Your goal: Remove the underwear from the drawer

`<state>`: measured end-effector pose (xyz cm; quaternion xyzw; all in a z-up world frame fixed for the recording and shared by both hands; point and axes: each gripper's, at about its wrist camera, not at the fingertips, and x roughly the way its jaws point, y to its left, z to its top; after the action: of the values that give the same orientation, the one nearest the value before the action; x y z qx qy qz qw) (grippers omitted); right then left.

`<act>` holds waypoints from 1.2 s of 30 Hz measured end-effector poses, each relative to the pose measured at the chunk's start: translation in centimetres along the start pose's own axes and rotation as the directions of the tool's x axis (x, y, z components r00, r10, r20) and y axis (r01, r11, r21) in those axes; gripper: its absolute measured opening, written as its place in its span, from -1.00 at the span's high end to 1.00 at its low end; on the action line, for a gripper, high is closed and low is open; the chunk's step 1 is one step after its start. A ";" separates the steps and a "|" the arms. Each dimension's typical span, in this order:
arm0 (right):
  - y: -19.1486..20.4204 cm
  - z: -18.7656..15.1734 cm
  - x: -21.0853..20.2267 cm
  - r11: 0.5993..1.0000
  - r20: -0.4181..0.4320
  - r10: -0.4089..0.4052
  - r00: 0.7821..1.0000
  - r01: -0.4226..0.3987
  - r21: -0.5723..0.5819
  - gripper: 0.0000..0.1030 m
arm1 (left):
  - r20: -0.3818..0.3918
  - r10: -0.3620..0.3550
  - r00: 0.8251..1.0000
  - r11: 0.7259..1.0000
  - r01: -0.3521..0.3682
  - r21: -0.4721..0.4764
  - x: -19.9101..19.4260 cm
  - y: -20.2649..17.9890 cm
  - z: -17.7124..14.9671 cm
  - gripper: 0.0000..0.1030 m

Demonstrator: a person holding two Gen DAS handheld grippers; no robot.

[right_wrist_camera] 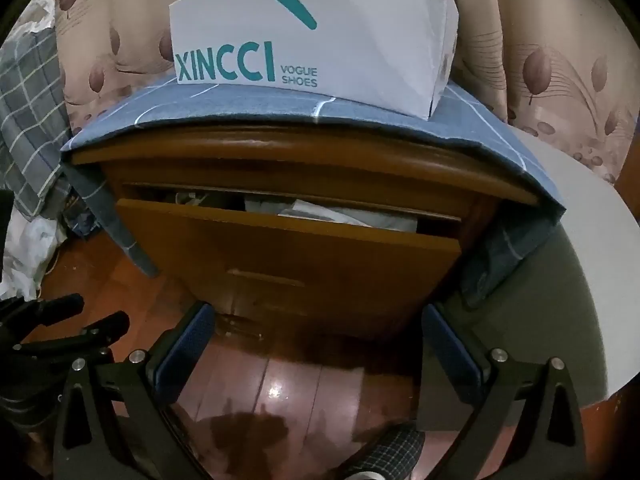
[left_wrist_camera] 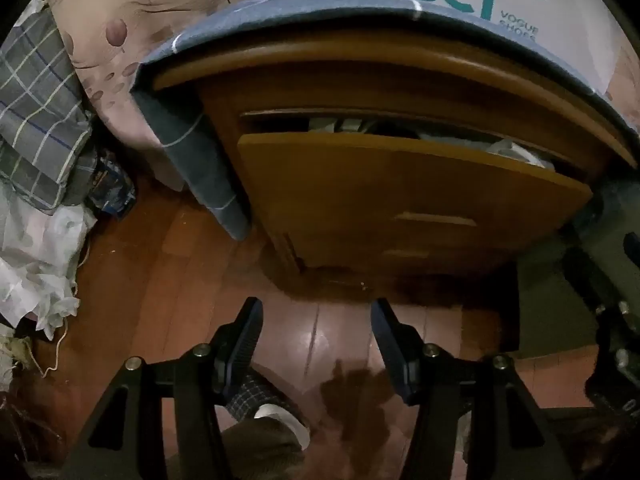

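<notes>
Right wrist: drawer (right_wrist_camera: 288, 256) ajar | underwear (right_wrist_camera: 352, 216) looks soft, light; I'd pinch a top fold | right gripper (right_wrist_camera: 316, 344) and left gripper (left_wrist_camera: 316, 340) both spread, empty

Left wrist view: you look steeply down past its fingers at the red-brown plank floor (left_wrist_camera: 192, 280), near the wooden bedside cabinet's part-open drawer (left_wrist_camera: 400, 196) | Right wrist view: you face that drawer (right_wrist_camera: 288, 256) less steeply, from farther back | Shared: drawer, white shoe box (right_wrist_camera: 312, 32), blue checked cloth (right_wrist_camera: 248, 100), floor.
</notes>
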<state>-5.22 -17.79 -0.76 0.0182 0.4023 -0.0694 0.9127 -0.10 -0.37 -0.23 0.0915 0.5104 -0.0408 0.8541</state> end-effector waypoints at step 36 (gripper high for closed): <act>0.4 -0.1 1.7 1.000 -0.083 0.012 0.996 -0.011 0.015 -0.98 | -0.006 0.014 1.000 1.000 -0.014 -0.002 0.4 0.6 -0.1 -0.12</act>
<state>-4.12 -17.61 -2.03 0.0301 0.4393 -0.0662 0.8954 0.07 0.25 -0.55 0.0944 0.5124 -0.0342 0.8529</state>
